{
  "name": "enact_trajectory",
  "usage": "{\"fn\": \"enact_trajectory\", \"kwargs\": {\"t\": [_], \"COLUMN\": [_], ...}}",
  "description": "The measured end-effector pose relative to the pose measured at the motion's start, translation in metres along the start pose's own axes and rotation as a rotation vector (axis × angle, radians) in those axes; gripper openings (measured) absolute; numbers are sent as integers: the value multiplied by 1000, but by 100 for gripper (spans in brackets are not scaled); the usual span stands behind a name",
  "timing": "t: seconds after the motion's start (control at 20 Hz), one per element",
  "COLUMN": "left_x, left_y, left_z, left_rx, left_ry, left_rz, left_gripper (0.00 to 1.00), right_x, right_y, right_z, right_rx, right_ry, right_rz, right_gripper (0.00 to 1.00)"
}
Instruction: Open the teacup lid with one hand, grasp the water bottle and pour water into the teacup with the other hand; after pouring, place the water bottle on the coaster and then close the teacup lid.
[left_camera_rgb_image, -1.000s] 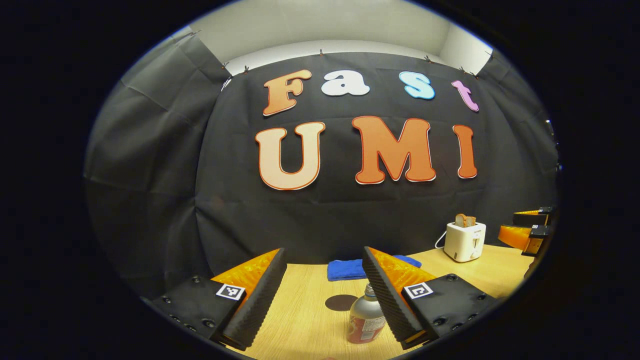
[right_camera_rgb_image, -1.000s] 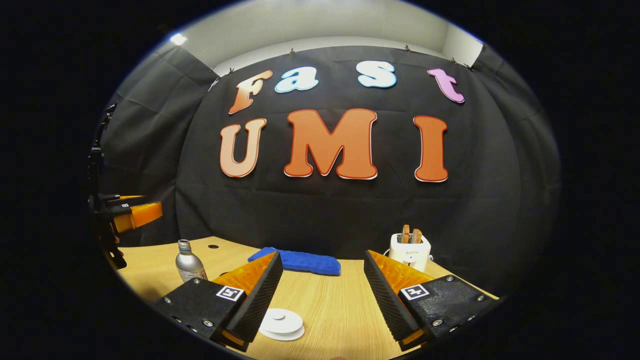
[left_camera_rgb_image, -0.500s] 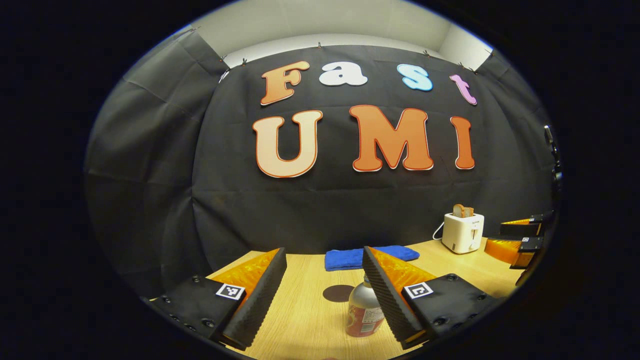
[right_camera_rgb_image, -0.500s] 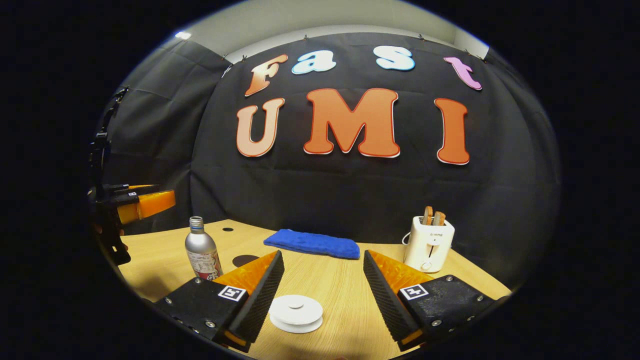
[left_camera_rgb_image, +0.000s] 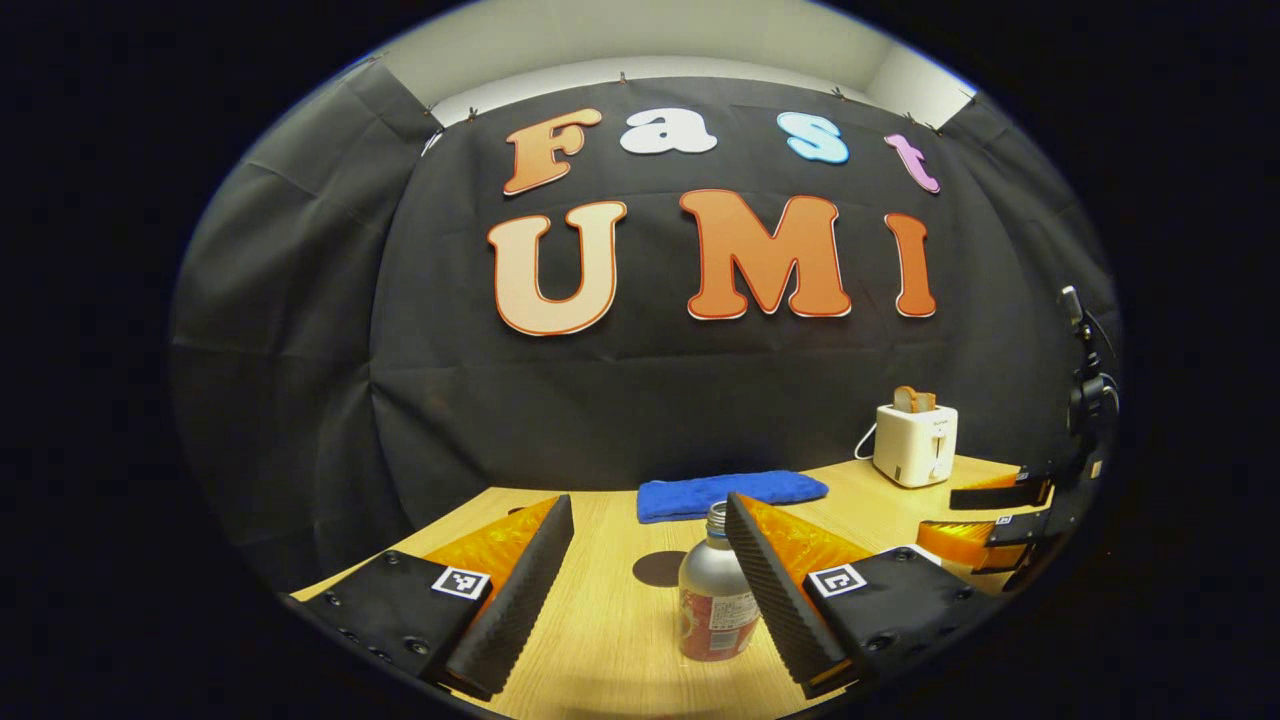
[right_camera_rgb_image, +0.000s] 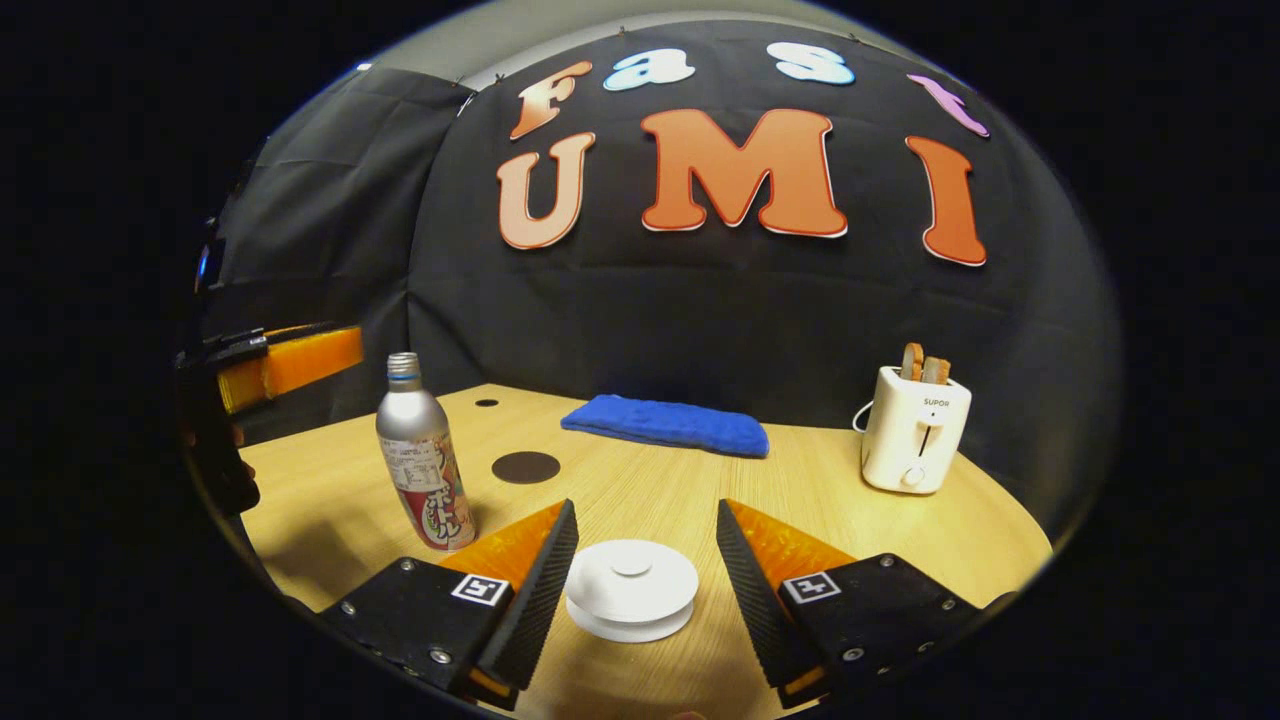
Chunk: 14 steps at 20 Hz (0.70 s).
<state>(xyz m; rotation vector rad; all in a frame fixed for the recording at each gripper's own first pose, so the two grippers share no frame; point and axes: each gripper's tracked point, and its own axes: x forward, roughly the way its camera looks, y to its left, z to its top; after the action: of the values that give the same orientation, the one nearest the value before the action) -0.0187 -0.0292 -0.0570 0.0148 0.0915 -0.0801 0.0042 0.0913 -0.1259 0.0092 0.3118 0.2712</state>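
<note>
One white teacup lid (right_camera_rgb_image: 631, 588) sits on its cup between my right gripper (right_camera_rgb_image: 640, 590)'s wide-spread fingers, untouched. My left gripper (left_camera_rgb_image: 648, 590), also wide, frames the upright water bottle (left_camera_rgb_image: 712, 600); beyond lies the dark coaster (left_camera_rgb_image: 659, 568) on the wooden table (left_camera_rgb_image: 600, 640).

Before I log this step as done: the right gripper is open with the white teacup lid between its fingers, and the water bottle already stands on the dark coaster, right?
Not quite. The right gripper view shows the water bottle standing on bare table, apart from the dark coaster. The right gripper is open around the teacup lid.
</note>
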Motion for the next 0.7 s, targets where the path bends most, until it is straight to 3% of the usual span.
{"fn": "enact_trajectory", "kwargs": {"t": [0.7], "left_x": [-1], "left_y": [-2], "left_z": [-19], "left_rx": [-1], "left_ry": [43], "left_rz": [8], "left_gripper": [100], "right_x": [26], "right_y": [9], "right_z": [-33], "right_rx": [57], "right_ry": [109], "right_rz": [57], "right_gripper": [41]}}
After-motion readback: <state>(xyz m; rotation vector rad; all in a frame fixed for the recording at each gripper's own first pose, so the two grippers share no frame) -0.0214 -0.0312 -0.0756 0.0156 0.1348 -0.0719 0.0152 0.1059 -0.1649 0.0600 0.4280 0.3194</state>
